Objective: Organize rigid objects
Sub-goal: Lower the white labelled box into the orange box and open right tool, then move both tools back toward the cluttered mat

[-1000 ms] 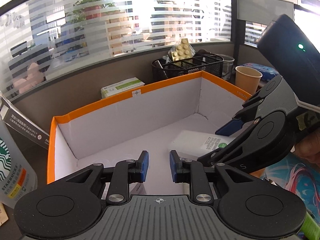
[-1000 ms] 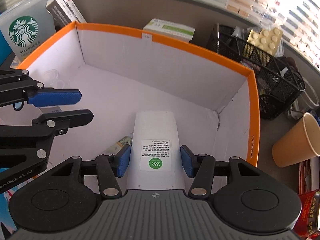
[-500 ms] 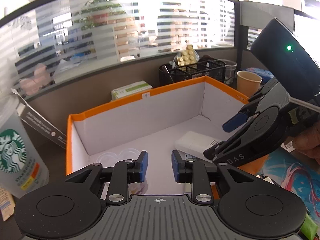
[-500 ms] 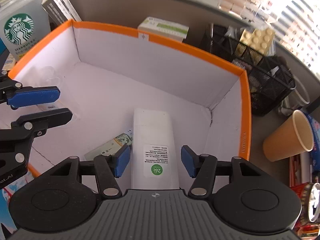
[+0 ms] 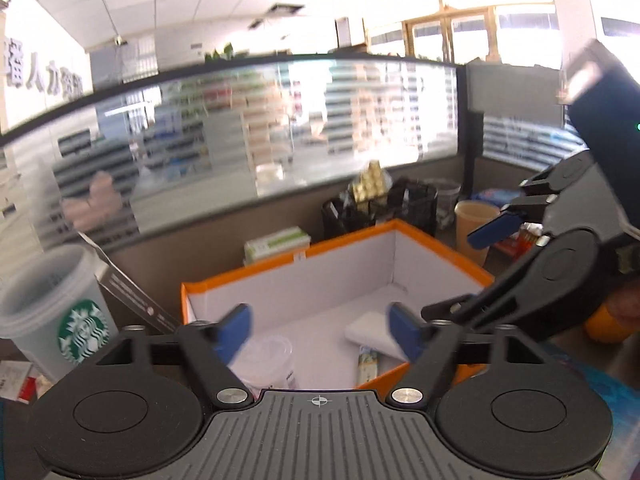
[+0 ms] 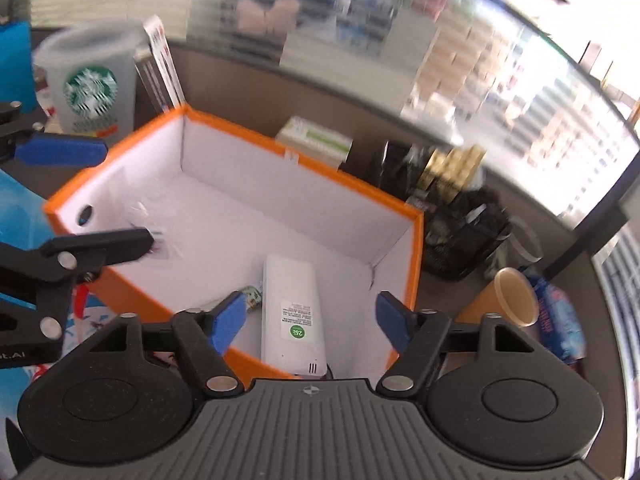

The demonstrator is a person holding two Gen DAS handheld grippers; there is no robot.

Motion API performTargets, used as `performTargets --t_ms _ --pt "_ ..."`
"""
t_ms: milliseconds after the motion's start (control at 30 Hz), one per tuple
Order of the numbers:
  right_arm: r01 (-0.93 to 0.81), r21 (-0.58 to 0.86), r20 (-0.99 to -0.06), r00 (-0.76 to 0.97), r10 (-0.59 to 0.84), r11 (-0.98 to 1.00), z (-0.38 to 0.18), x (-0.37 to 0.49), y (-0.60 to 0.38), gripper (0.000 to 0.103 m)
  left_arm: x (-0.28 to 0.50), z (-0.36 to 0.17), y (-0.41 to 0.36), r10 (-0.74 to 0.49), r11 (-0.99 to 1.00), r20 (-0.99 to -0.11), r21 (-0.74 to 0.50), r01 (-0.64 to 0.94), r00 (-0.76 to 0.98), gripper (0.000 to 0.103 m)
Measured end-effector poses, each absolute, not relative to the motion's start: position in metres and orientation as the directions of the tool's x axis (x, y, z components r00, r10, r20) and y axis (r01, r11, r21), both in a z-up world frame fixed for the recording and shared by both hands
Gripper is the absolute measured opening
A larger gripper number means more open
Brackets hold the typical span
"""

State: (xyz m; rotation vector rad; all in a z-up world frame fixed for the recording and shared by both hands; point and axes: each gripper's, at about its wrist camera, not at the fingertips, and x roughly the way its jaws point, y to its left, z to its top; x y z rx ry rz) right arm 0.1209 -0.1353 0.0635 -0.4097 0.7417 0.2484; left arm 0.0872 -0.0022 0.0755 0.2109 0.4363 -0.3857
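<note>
An orange box (image 6: 352, 184) with white inner walls (image 5: 348, 240) stands open ahead. In it a white flat device with a green sticker (image 6: 290, 300) lies flat on the floor (image 5: 372, 332), beside a small printed packet (image 6: 248, 296). A clear plastic container (image 5: 268, 360) sits at the box's left end. My right gripper (image 6: 312, 320) hangs above the box's near edge, jaws opening, nothing between them. My left gripper (image 5: 320, 334) is also raised over the near edge, jaws opening and empty. Each gripper appears at the side of the other's view.
A Starbucks cup (image 5: 60, 312) and a dark leaflet stand left of the box. Behind the box lies a green-and-white carton (image 6: 316, 140). A black mesh basket (image 6: 460, 232) and a paper cup (image 6: 512, 296) stand to its right. A glass partition closes the back.
Both grippers have risen and drawn back from the box, and both jaws have spread wide. The white device now lies free on the box floor, below the right jaws.
</note>
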Motion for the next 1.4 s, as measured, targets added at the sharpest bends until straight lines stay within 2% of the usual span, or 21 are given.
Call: performTargets --t_ms 67,133,300,467,500,567,633,733,933,1133,1400 --pt "-0.344 -0.282 -0.648 0.757 0.087 0.895 0.073 0.1 -0.141 0.082 0.076 0.08 -0.001 -0.318 0.907 -0.424 0.125 0.402 0.848 0.093" --pt "-0.33 -0.288 -0.602 0.792 0.098 0.899 0.079 0.079 -0.148 0.088 0.067 0.081 -0.001 -0.318 0.907 -0.415 0.128 0.401 0.853 0.096" --pt "-0.288 -0.246 -0.522 0.844 0.124 0.925 0.078 0.034 -0.169 0.088 0.05 0.069 -0.005 -0.323 0.905 -0.427 0.122 0.407 0.845 0.101" --pt "-0.223 -0.205 -0.48 0.871 0.101 0.953 0.05 0.001 -0.192 0.087 0.043 0.038 -0.015 -0.339 0.895 -0.486 0.096 0.435 0.805 0.101" --pt "-0.214 -0.194 -0.482 0.871 0.096 0.957 0.04 -0.004 -0.196 0.085 0.044 0.032 -0.018 -0.341 0.894 -0.502 0.089 0.44 0.795 0.101" --pt "-0.197 -0.174 -0.507 0.858 0.084 0.965 0.019 -0.012 -0.202 0.074 0.045 0.02 -0.024 -0.348 0.889 -0.53 0.074 0.452 0.773 0.101" --pt "-0.19 -0.167 -0.546 0.835 0.07 0.967 -0.003 -0.017 -0.205 0.048 0.047 0.011 -0.032 -0.354 0.885 -0.551 0.064 0.461 0.756 0.101" --pt "-0.203 -0.117 -0.588 0.803 0.097 0.972 -0.03 -0.022 -0.209 0.036 0.049 0.004 -0.048 -0.368 0.874 -0.569 0.06 0.483 0.736 0.101" --pt "-0.204 -0.06 -0.608 0.784 0.126 0.977 -0.049 -0.016 -0.212 0.034 0.055 -0.008 -0.075 -0.377 0.86 -0.599 0.055 0.506 0.706 0.101" --pt "-0.239 0.041 -0.605 0.767 0.215 0.97 -0.055 -0.012 -0.217 0.034 0.06 -0.019 -0.087 -0.388 0.858 -0.62 0.027 0.513 0.682 0.101" --pt "-0.25 0.023 -0.599 0.772 0.213 0.968 -0.062 -0.002 -0.21 0.03 0.069 -0.022 -0.097 -0.393 0.863 -0.631 -0.002 0.505 0.669 0.101"
